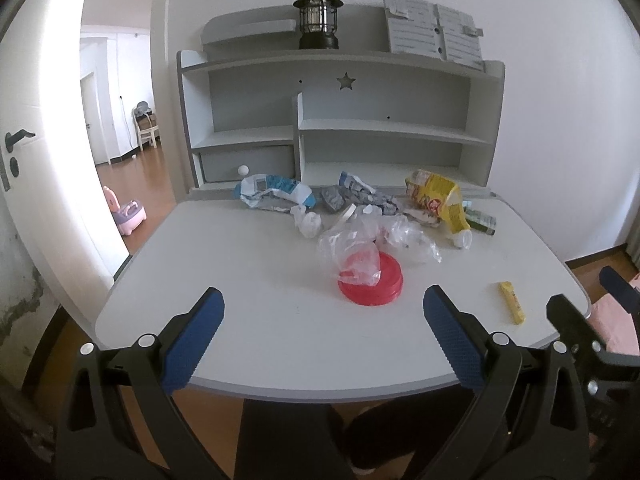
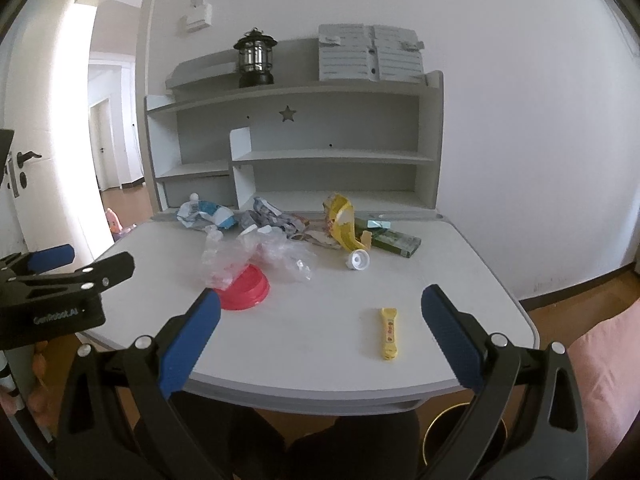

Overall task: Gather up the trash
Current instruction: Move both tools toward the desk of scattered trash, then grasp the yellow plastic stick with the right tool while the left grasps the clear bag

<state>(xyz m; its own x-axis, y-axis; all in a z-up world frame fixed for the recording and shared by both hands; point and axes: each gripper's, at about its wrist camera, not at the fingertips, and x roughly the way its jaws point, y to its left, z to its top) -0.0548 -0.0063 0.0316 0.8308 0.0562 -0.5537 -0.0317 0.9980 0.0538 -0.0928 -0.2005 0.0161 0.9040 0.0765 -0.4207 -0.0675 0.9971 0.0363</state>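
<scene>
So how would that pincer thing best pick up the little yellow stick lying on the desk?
Probably across its narrow middle, coming straight down from above. The yellow stick lies flat and alone on the desk, long axis running away from the camera, so the open right tool can straddle its thin sides with nothing crowding it.

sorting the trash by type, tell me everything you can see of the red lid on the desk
The red lid is a round, shallow disc, plastic by its look, with a raised rim, lying flat on the white desk near its middle. Crumpled clear plastic wrap lies over its far side and touches it, hiding part of the top. The near edge is bare. Neither gripper touches it; the right wrist view shows it just beyond the right gripper's left finger.
</scene>
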